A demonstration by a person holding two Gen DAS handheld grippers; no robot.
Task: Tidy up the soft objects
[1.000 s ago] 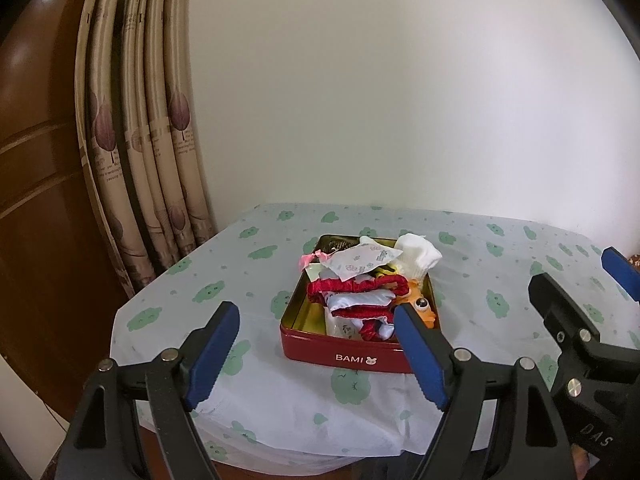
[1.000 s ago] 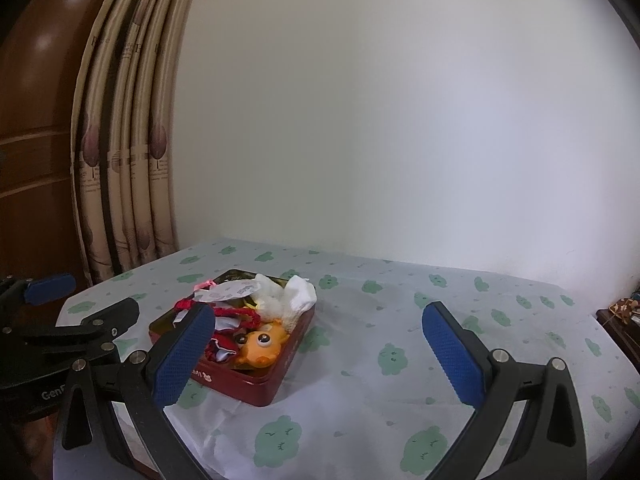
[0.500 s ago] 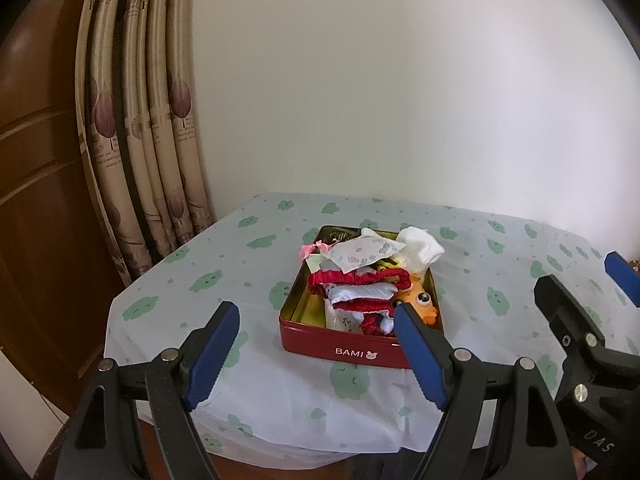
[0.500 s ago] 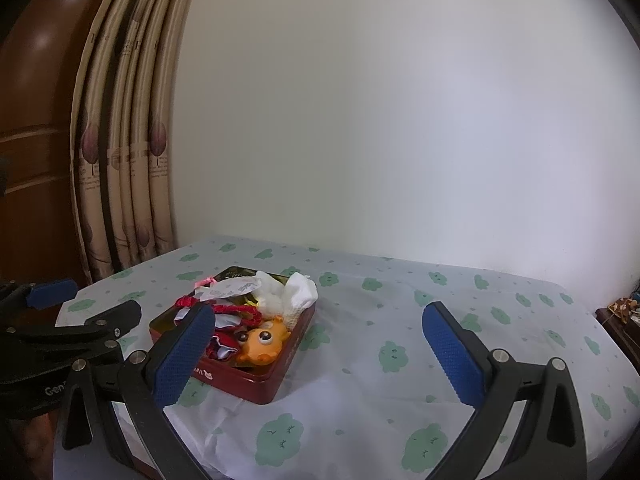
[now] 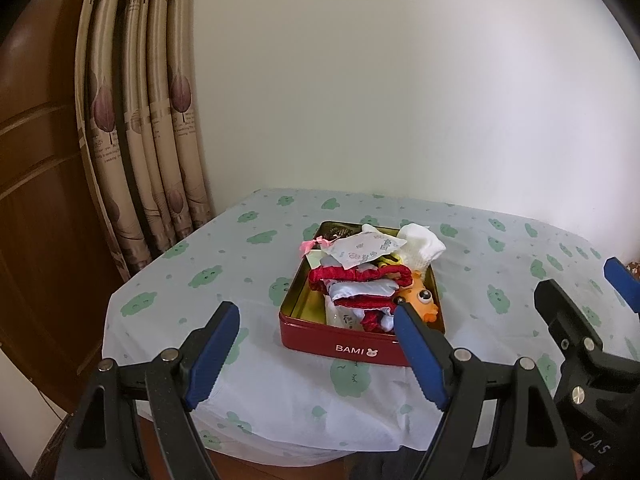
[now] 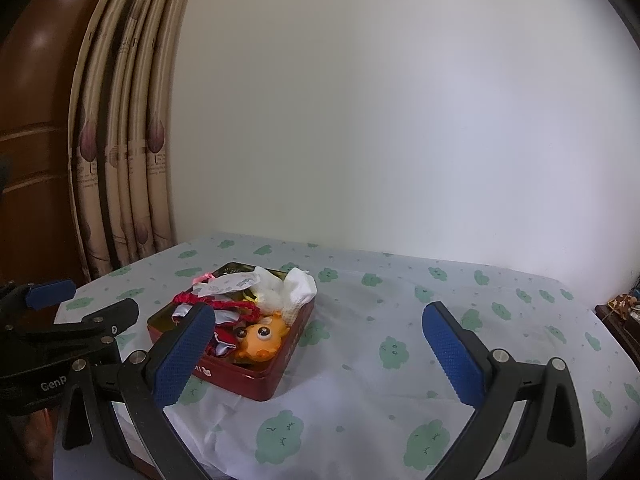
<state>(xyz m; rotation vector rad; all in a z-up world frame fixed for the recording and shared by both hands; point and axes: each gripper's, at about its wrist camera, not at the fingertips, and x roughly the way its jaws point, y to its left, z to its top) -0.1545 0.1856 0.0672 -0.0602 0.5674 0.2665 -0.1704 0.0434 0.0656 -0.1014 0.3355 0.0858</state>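
Note:
A red tin marked BAMI [image 5: 352, 346] [image 6: 286, 364] stands on the table near its front left. It holds a pile of soft things: an orange plush with big eyes [image 5: 422, 298] [image 6: 262, 336], a red scrunchie [image 5: 360, 276], white cloth [image 5: 422, 244] [image 6: 300, 286] and a printed sachet [image 5: 364, 250]. My left gripper [image 5: 316, 350] is open and empty, hovering in front of the tin. My right gripper [image 6: 316, 354] is open and empty, to the right of the tin. Each gripper shows at the edge of the other's view.
The table carries a white cloth with green cloud prints [image 6: 400, 352] and stands against a white wall. Beige curtains [image 5: 152, 128] and a brown wooden panel [image 5: 36, 200] are at the left. A dark cabinet with small items [image 6: 620, 312] is at the far right.
Both grippers have drawn back a little from the table and risen; the tin looks slightly smaller and farther. Both stay open. Nothing in the tin has moved.

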